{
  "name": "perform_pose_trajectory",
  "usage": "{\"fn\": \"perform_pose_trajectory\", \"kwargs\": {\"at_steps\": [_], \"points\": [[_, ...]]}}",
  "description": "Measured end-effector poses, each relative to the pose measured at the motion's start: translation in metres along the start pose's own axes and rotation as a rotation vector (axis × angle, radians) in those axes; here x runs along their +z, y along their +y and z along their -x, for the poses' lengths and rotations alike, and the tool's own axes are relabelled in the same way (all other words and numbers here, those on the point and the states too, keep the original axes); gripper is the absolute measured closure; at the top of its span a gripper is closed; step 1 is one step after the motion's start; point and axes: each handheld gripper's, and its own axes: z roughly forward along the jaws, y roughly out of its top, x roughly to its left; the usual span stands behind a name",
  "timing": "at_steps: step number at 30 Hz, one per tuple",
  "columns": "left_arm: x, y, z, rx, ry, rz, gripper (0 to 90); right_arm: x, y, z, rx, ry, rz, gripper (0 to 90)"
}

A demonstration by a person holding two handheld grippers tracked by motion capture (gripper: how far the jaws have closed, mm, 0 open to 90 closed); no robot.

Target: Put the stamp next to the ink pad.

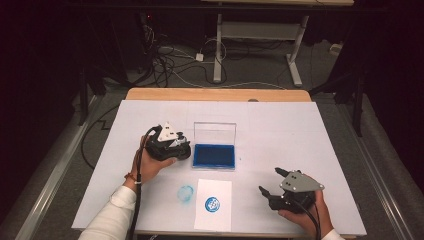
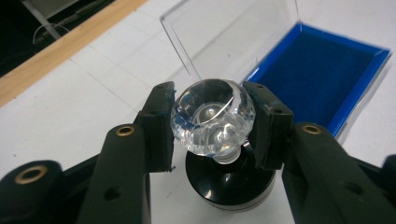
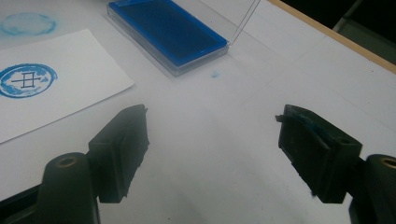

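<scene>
We take the blue ink pad as our landmark: it lies open on the white desk, its clear lid standing up along its far edge. Just left of the ink pad, our left gripper is clamped on the stamp, its two pads pressed against the sides of the faceted clear knob; the stamp's round black base sits below the knob, close over the desk beside the ink pad's left rim. In the high view we see the same left gripper beside the ink pad's left edge. Nearer to us than the ink pad lies a white paper bearing a round blue print, and just left of the paper a fainter blue ring marks the desk itself. Well to the right of the ink pad and nearer to us, our right gripper has its jaws wide apart with nothing between them.
</scene>
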Motion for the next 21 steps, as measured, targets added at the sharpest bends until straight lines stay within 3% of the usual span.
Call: {"fn": "perform_pose_trajectory", "kwargs": {"at_steps": [7, 21], "points": [[0.011, -0.005, 0.005, 0.026, 0.014, -0.041, 54.8, 0.0, 0.0, 0.0, -0.007, 0.006, -0.004, 24.8], [0.01, -0.011, 0.008, 0.019, 0.005, -0.033, 54.8, 0.001, 0.0, -0.003, -0.02, 0.013, -0.009, 24.8]]}}
